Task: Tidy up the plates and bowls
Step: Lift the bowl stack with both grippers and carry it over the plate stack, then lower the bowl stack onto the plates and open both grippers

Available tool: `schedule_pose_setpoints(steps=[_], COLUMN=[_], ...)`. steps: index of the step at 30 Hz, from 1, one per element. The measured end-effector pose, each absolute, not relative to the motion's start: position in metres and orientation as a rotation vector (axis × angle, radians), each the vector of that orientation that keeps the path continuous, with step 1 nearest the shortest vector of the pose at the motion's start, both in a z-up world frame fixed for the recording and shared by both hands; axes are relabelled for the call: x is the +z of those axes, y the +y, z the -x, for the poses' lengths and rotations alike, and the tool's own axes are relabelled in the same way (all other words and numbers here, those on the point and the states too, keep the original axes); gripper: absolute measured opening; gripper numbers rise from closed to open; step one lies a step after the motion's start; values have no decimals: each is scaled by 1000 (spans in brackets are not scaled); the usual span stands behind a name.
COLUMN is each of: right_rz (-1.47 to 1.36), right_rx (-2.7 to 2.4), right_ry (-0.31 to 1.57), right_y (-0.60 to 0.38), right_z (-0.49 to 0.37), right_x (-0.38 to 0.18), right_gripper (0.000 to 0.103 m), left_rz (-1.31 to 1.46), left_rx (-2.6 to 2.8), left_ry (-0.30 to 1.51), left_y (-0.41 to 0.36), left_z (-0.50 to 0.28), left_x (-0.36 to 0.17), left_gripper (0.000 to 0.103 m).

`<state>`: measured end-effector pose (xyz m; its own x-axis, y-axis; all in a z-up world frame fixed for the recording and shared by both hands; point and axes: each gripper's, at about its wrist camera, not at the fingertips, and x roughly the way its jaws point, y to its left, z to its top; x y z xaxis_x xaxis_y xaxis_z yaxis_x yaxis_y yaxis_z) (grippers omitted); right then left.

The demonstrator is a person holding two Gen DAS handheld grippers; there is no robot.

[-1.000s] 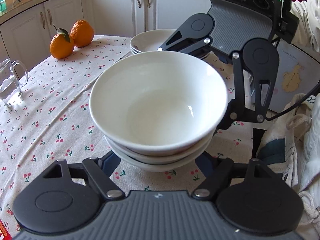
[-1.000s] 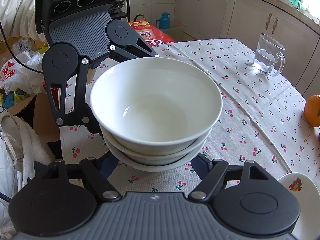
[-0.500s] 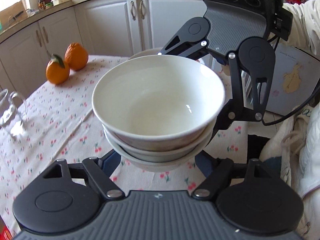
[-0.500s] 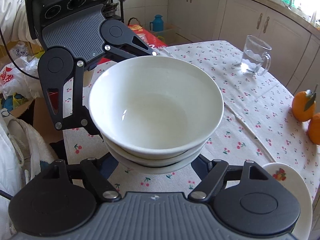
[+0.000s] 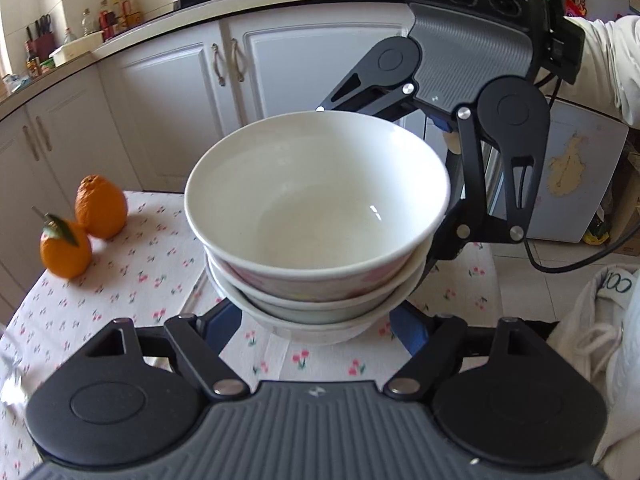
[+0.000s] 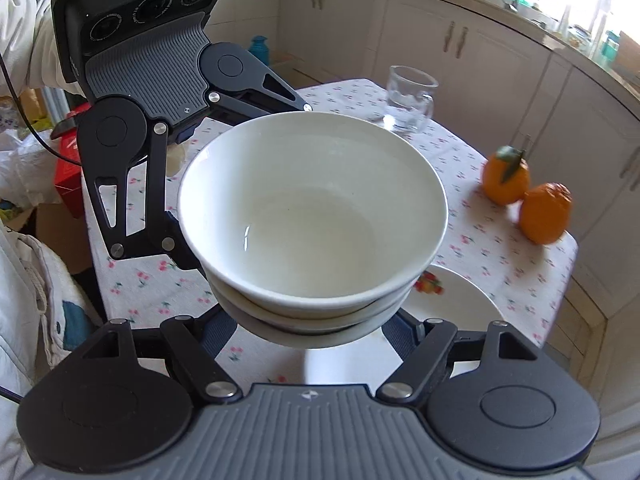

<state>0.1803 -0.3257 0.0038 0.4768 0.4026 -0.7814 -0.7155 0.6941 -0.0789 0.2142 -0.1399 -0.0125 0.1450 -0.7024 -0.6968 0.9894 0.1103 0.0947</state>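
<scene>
A stack of three nested white bowls (image 5: 316,216) hangs in the air above the cherry-print tablecloth (image 5: 152,272). My left gripper (image 5: 316,326) clasps the lowest bowl from the near side, and its blue fingers (image 5: 226,322) press the bowl's wall. From the opposite side my right gripper (image 6: 312,330) is shut on the same stack of bowls (image 6: 312,216). Each gripper shows in the other's view, across the bowls. In the right wrist view a white plate (image 6: 456,300) with a fruit print lies on the table, partly under the stack. All fingertips are hidden beneath the bowls.
Two oranges (image 6: 524,196) sit near the table's edge. A glass mug (image 6: 408,100) with water stands at the far side. White kitchen cabinets (image 5: 192,92) run behind the table. A red box (image 6: 68,168) and bags lie on the floor beside it.
Both grippers have lifted the bowl stack and carried it across the table. The white plate has come under the stack in the right wrist view, and the oranges have shifted closer.
</scene>
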Motion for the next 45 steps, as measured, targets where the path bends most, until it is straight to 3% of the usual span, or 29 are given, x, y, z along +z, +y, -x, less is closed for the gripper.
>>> schedule_pose_setpoints(steps=[13,41,43,45], right_rz=[357,305,303,284], right_rx=[612,588,583,579], right_ry=[868,888,889,874], right_y=[-383,-395,-394,-395], right_z=[-201,-212,-212,-209], right_x=[-22,-37,-37,-36], right_gripper=[83,83,84,92], left_rz=[-656,-632,-632,-612], left_rx=[-1410,-1410,-1395,-1375], left_ry=[582,641,626,626], left_y=[-196,-206,-205,-202], left_z=[-240,-253,-250,-249], left_x=[-35,-45,-46,-45], left_gripper=[81,81,84,94])
